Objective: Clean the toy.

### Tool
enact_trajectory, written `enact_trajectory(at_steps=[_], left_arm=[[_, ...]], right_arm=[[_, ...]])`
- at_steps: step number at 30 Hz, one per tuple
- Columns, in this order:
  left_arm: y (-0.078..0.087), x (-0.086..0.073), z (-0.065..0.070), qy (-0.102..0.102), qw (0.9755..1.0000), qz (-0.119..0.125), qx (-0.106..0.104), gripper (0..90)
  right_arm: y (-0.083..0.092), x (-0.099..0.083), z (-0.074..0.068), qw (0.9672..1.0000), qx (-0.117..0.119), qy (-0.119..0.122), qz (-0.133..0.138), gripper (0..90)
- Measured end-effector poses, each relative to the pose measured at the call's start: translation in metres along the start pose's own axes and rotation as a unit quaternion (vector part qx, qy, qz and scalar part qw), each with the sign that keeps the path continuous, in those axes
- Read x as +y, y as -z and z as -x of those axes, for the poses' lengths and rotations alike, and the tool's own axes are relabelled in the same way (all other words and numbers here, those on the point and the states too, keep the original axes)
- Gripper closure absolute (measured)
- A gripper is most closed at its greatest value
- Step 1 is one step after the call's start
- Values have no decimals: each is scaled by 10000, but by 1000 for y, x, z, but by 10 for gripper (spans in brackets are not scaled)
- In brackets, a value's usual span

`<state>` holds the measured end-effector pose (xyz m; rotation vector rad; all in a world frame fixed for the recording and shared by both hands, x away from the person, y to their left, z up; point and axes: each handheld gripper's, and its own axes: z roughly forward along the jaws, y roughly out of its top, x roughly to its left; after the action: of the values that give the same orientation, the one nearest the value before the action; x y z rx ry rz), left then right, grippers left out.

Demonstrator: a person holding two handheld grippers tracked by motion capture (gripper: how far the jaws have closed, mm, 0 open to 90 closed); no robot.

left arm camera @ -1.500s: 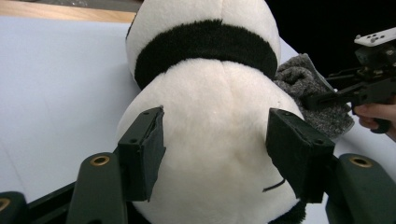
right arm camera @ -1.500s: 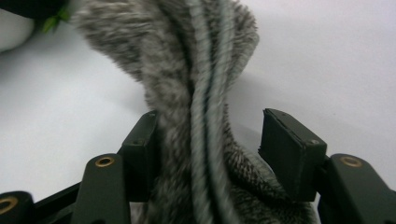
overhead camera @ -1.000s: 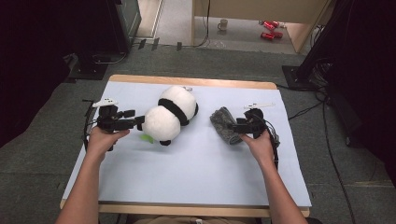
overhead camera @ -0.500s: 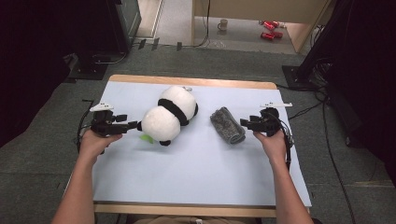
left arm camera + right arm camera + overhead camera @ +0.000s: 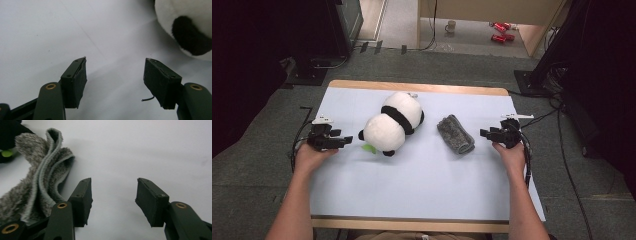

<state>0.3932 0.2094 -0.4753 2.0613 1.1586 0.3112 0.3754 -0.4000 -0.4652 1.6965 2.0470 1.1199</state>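
A black-and-white panda plush (image 5: 394,122) lies on the pale blue table cover (image 5: 422,185), with a green leaf piece (image 5: 369,148) by its head. My left gripper (image 5: 346,142) rests left of the plush, a short gap away, open and empty. In the left gripper view its jaws (image 5: 116,72) frame bare cover, with the panda (image 5: 185,27) at the upper right. A folded grey furry cloth (image 5: 455,134) lies right of the plush. My right gripper (image 5: 484,133) sits just right of the cloth; its jaws have just been closing, with nothing between them (image 5: 113,195). The cloth (image 5: 37,182) lies beside its left jaw.
The wooden table edge (image 5: 417,87) runs along the back. Black cables (image 5: 562,145) trail off the right side over the grey floor. A dark cabinet (image 5: 312,40) stands at the back left, and red cans (image 5: 499,32) and a cup (image 5: 452,25) lie on the floor beyond.
My right gripper has drawn back to the right, off the grey cloth, which stays lying on the cover. My left gripper has slid left, away from the panda's head.
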Motion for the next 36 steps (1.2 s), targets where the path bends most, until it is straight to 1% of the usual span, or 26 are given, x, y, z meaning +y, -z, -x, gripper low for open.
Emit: enact_trajectory(at_steps=[1,4,5,7,8,9,10,12,14,16,17,19,22,25,30,33,36], left_arm=[[-1,-1,-1,-44,10000,11,22,346],[-5,-5,-2,-194,9997,-37,127,328],[-8,-6,-3,-230,9996,-97,150,322],[-9,-8,-2,-312,9994,-68,154,307],[-9,-8,-2,-334,9993,-75,156,308],[-9,-9,-2,-322,9993,-72,152,307],[-9,-9,-2,-322,9993,-65,153,305],[-9,-10,-2,-356,9992,-44,155,299],[-10,-11,-2,-330,9994,0,133,290],[-9,-11,-3,-245,9997,15,96,286],[-9,-11,-4,-185,9998,34,72,281],[-9,-11,-4,-188,9998,41,74,277],[-10,-11,-3,-253,9996,27,82,265],[-10,-12,-3,-218,9997,44,62,263],[-10,-12,-3,-230,9997,73,55,245],[-10,-16,-2,-252,9995,186,29,227],[-11,-17,-1,-189,9995,241,88,220]], right_arm=[[-1,-1,1,10000,-23,20,2,469],[-5,-5,3,9997,-155,209,-22,468],[-7,-6,4,9995,-204,214,-90,467],[-12,-9,6,9993,-256,188,-187,465],[-14,-10,6,9990,-322,209,-247,452],[-17,-11,6,9981,-443,271,-324,436],[-19,-12,4,9967,-569,400,-407,427],[-21,-13,2,9955,-638,597,-375,410],[-22,-14,0,9948,-676,663,-363,374],[-24,-17,-4,9930,-739,855,-345,342],[-25,-18,-5,9922,-766,933,-317,340],[-25,-19,-4,9928,-756,880,-285,337],[-25,-19,-5,9932,-741,863,-266,314],[-26,-20,-7,9927,-764,893,-273,296],[-26,-20,-6,9928,-729,916,-249,290],[-25,-22,-4,9926,-666,996,-212,284],[-25,-23,-4,9926,-651,1010,-155,276]])
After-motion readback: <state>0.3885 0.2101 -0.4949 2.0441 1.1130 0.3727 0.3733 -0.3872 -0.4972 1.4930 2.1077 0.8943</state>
